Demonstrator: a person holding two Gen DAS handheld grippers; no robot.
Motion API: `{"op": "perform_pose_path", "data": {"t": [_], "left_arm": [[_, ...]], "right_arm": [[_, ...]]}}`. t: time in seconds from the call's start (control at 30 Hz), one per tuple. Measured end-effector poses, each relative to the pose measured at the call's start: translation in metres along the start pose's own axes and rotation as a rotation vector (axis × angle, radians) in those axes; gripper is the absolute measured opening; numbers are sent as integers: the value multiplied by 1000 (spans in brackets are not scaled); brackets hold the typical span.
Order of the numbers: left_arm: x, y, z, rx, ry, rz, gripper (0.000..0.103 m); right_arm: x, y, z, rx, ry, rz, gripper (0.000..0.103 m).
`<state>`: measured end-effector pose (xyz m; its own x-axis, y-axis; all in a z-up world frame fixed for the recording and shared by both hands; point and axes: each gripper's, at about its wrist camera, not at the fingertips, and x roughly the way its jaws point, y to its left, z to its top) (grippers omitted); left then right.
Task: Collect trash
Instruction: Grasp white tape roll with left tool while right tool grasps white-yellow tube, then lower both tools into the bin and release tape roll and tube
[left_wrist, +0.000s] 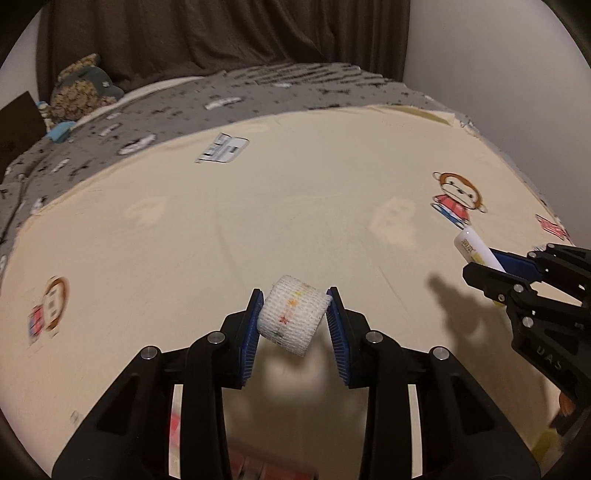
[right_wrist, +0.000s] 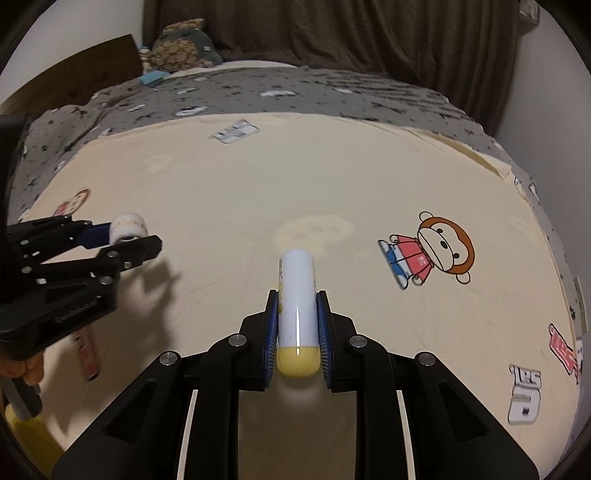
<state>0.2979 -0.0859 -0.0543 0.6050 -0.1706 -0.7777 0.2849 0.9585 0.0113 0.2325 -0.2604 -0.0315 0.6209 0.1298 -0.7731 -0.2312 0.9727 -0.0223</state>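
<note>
- Two grips: your left gripper (left_wrist: 294, 314) clamps a white gauze roll (left_wrist: 293, 318), lifted off the cream sheet (left_wrist: 258, 229).
- Your right gripper (right_wrist: 297, 332) clamps a white tube (right_wrist: 297, 302), yellow cap toward cam, long axis along the fingers; print unreadable.
- Nearby: barcode label (left_wrist: 222, 147), red wrapper (right_wrist: 85, 354), monkey print (right_wrist: 428, 251).

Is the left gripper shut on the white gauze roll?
Yes. The left gripper is shut on the gauze roll: both blue pads press its ends, lifted above the sheet.
</note>
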Motion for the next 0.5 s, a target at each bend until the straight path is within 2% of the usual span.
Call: {"op": "perform_pose_path", "data": {"t": [0.23,0.4,0.5], "left_arm": [[-82,-6,-56,13,-63,-1,33],[-130,-18,-106,25,-131,-3,33],[-150,-25,-141,15,-154,-17,33]], "right_arm": [[-71,35,-48,-47,-97,36,21],[-118,71,-104,-158,-176,-61,21],[-131,82,-137,-159,-178,-55,21]]}}
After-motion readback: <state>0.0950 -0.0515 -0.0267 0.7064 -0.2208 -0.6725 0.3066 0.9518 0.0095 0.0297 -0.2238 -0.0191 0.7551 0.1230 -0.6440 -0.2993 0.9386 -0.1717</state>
